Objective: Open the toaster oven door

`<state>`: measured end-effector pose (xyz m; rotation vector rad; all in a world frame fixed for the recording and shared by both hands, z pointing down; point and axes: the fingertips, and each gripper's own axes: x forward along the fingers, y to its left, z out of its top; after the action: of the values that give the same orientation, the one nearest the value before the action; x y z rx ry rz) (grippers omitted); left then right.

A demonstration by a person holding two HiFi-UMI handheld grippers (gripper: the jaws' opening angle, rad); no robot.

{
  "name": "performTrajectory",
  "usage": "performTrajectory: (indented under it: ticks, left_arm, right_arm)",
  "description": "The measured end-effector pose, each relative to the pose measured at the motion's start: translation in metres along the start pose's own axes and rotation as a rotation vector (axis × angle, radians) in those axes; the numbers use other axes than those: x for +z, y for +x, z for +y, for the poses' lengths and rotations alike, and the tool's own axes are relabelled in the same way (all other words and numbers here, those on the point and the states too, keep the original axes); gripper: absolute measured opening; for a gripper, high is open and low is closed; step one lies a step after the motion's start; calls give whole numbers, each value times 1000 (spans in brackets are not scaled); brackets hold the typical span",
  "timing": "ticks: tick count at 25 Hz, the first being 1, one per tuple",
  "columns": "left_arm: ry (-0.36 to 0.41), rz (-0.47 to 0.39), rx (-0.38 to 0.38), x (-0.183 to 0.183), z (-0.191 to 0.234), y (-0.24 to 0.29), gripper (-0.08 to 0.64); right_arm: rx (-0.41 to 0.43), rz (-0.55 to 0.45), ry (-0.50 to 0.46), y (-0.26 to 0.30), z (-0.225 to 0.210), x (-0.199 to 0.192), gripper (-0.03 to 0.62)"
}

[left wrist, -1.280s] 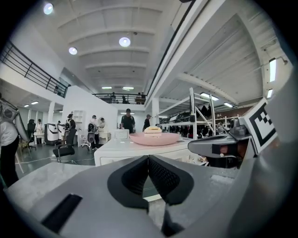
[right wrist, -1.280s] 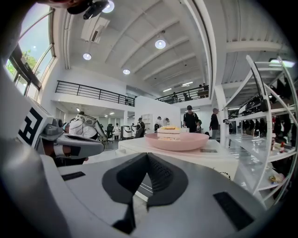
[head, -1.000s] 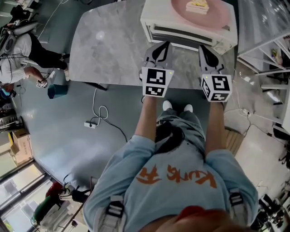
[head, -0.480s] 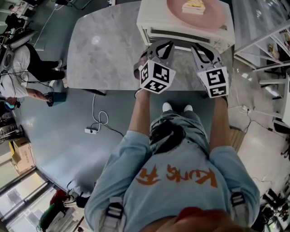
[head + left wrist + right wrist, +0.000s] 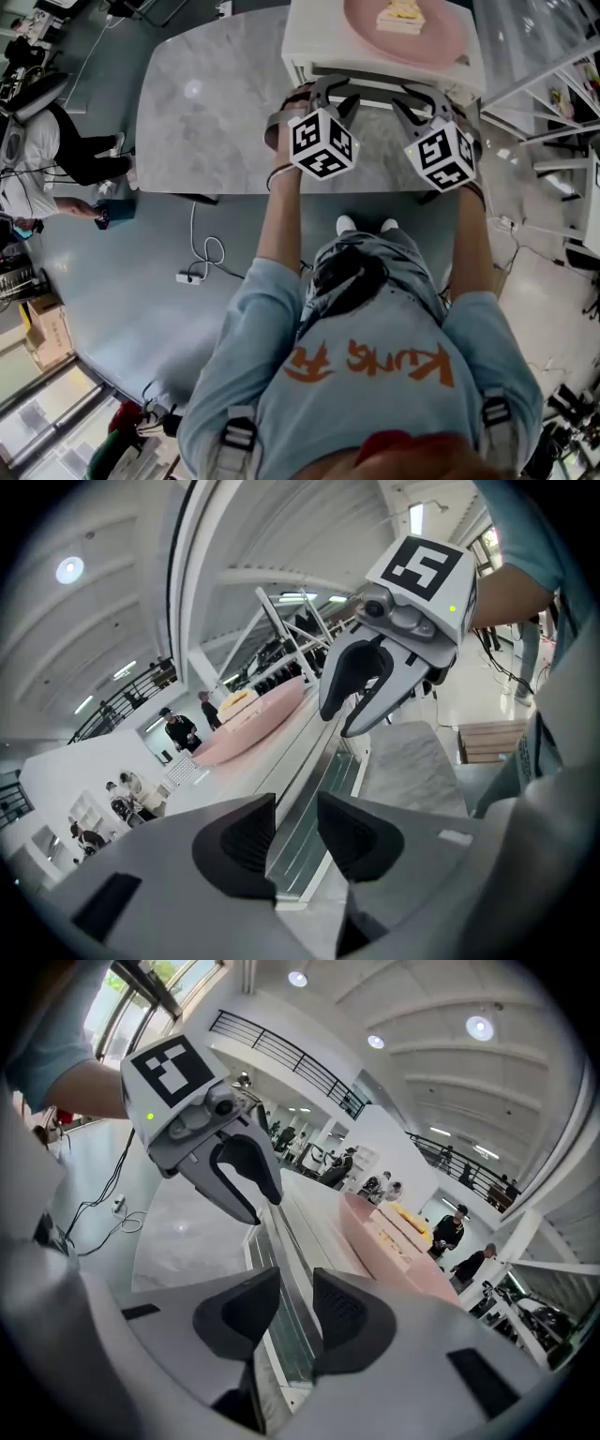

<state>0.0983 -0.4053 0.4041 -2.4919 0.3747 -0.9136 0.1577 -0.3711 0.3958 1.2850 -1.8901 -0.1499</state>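
A white toaster oven [image 5: 309, 42] stands at the far edge of the grey marble table [image 5: 206, 112], its door [image 5: 375, 73] closed. On its top lies a pink plate [image 5: 422, 33] with a piece of cake [image 5: 401, 13]. My left gripper [image 5: 333, 94] and right gripper [image 5: 422, 101] hang side by side just in front of the door. In the left gripper view the left gripper [image 5: 295, 832] has its jaws opening, with the door's glass [image 5: 323, 799] beyond the gap and nothing pressed. In the right gripper view the right gripper [image 5: 295, 1321] has its jaws opening too, over the door's edge [image 5: 291, 1344].
A person [image 5: 47, 141] stands at the far left beside the table. Cables and a power strip [image 5: 202, 258] lie on the floor. Metal shelving [image 5: 553, 94] stands to the right of the oven. Each gripper view shows the other gripper [image 5: 380, 682] [image 5: 246, 1180] close by.
Both grippers have moved forward to the oven's front and turned. Their jaws, shut a second ago, now stand apart.
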Motion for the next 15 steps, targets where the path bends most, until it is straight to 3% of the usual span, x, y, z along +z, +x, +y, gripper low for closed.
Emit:
performTrajectory:
  ticks: [5, 15]
  left_arm:
    - [79, 52, -36, -8, 7, 9, 135]
    - [152, 84, -108, -20, 13, 25, 140]
  right_arm:
    - [29, 77, -76, 10, -4, -4, 124]
    - [83, 177, -173, 33, -3, -15, 114]
